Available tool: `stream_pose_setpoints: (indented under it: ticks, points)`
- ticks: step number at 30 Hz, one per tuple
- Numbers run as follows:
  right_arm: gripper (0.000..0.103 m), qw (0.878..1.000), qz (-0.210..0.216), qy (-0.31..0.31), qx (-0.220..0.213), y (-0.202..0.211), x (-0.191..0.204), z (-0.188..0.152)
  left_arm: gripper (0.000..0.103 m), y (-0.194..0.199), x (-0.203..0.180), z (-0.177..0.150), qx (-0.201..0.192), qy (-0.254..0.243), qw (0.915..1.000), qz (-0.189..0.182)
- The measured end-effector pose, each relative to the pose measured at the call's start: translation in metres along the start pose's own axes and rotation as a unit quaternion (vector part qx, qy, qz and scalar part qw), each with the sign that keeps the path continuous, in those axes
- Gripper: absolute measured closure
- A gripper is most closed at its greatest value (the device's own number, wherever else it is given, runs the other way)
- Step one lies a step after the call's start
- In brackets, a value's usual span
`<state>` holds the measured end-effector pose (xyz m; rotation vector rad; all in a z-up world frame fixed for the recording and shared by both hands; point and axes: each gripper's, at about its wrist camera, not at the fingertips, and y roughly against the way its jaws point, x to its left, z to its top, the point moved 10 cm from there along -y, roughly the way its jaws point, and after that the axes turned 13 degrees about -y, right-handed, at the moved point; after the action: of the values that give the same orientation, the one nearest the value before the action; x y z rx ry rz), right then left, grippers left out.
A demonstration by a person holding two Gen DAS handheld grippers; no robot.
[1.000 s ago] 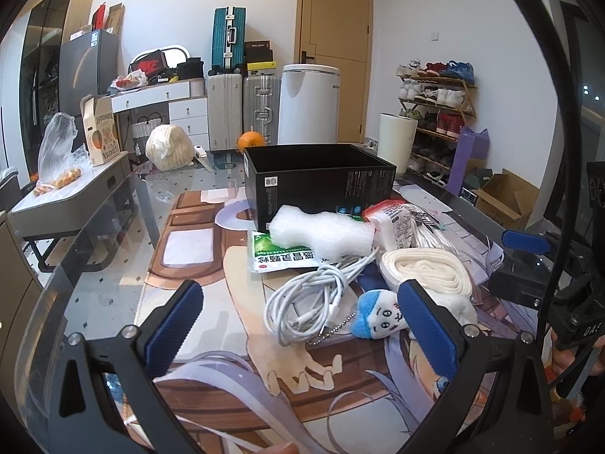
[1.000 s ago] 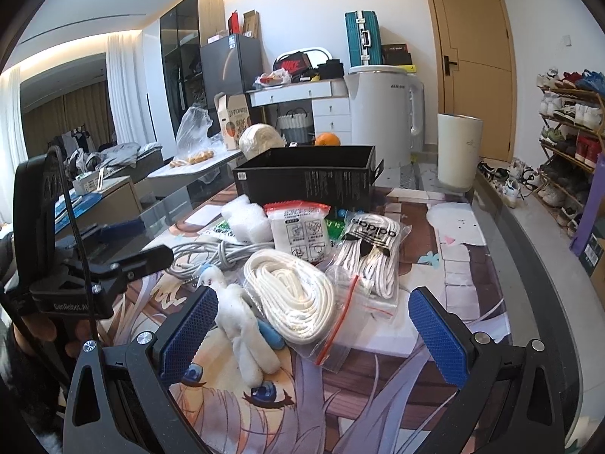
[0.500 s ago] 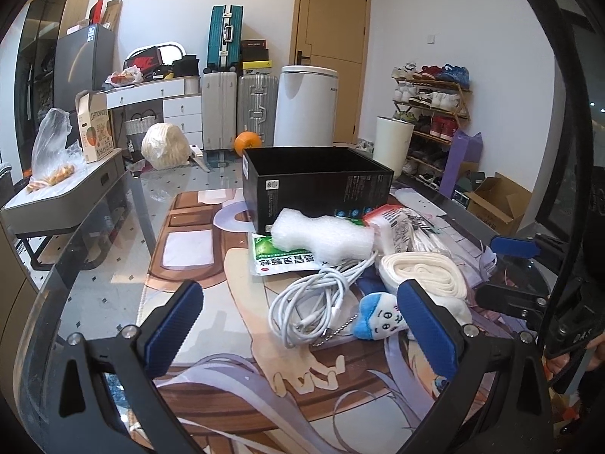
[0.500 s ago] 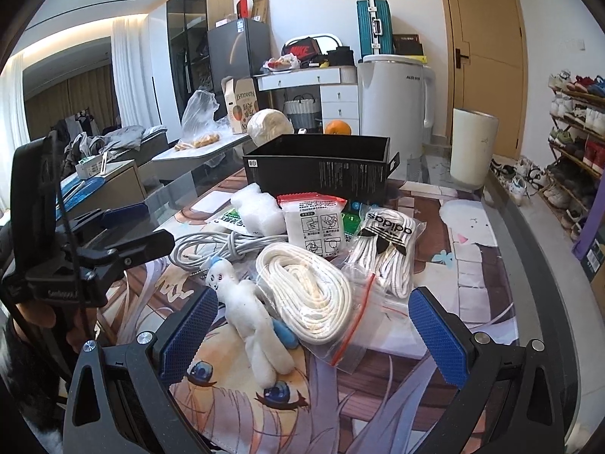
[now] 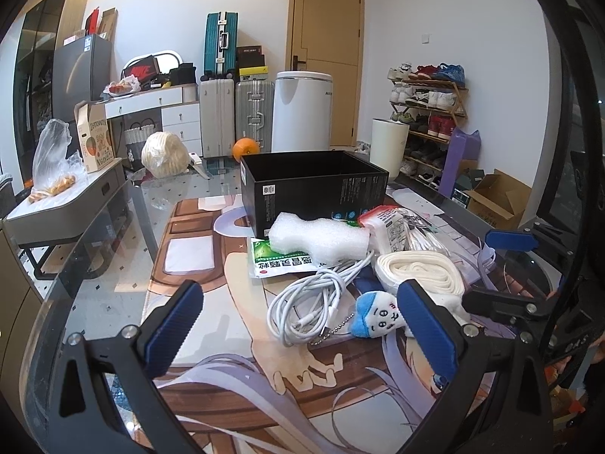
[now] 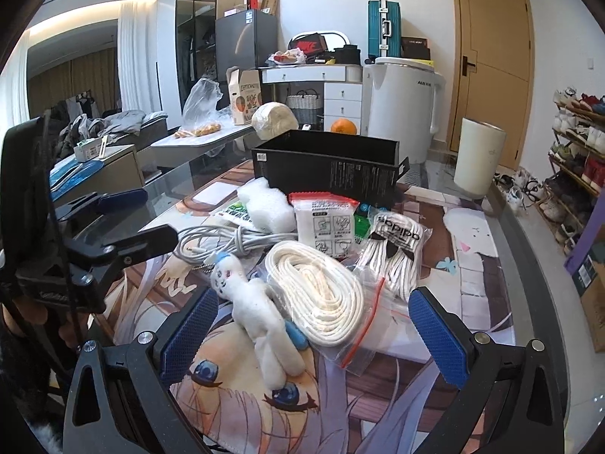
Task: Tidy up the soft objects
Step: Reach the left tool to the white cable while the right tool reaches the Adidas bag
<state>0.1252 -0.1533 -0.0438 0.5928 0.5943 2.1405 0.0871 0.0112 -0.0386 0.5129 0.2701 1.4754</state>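
Now you are holding both grippers above the pile, and both are standing wide apart with nothing between the blue pads. Your left gripper (image 5: 298,314) is facing the white cable coil (image 5: 310,299) and the blue-and-white plush toy (image 5: 376,317). Your right gripper (image 6: 314,325) is framing the same plush toy (image 6: 261,314) and the bagged white rope (image 6: 321,295).

The plush toy is lying on the printed mat (image 6: 472,276), near the front of the pile, just beside the rope bag. In the right view its long axis is running from the head, which is pointing away toward the cable, to the legs, which are pointing toward you. In the left view you are seeing only its head, with the face turned to the camera; the body is hiding behind your right pad.

Only the right view is showing the bag of striped laces (image 6: 393,249) clearly, while only the left view is showing the green packet (image 5: 280,261) under the white foam block (image 5: 321,234) in full. The open black box (image 5: 314,189) is standing behind the pile.

The mat is lying on a glass table (image 5: 113,265). The room is cluttered: suitcases (image 5: 221,45), a shoe rack (image 5: 431,113) and a wooden door (image 5: 325,56) are standing behind.
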Motion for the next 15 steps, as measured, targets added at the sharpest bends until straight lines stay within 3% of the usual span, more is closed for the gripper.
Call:
stream_pose_setpoints:
  ticks: [10,15]
  points:
    - [0.0,0.999,-0.043,-0.029,0.006,-0.009,-0.026,0.012,0.0,-0.006,0.013,0.005,0.011,0.002,0.9999,0.01]
    - [0.0,0.997,-0.057,-0.04,0.019,-0.017,-0.039,0.02,0.0,-0.02,0.015,0.009,0.037,-0.01,0.9993,0.003]
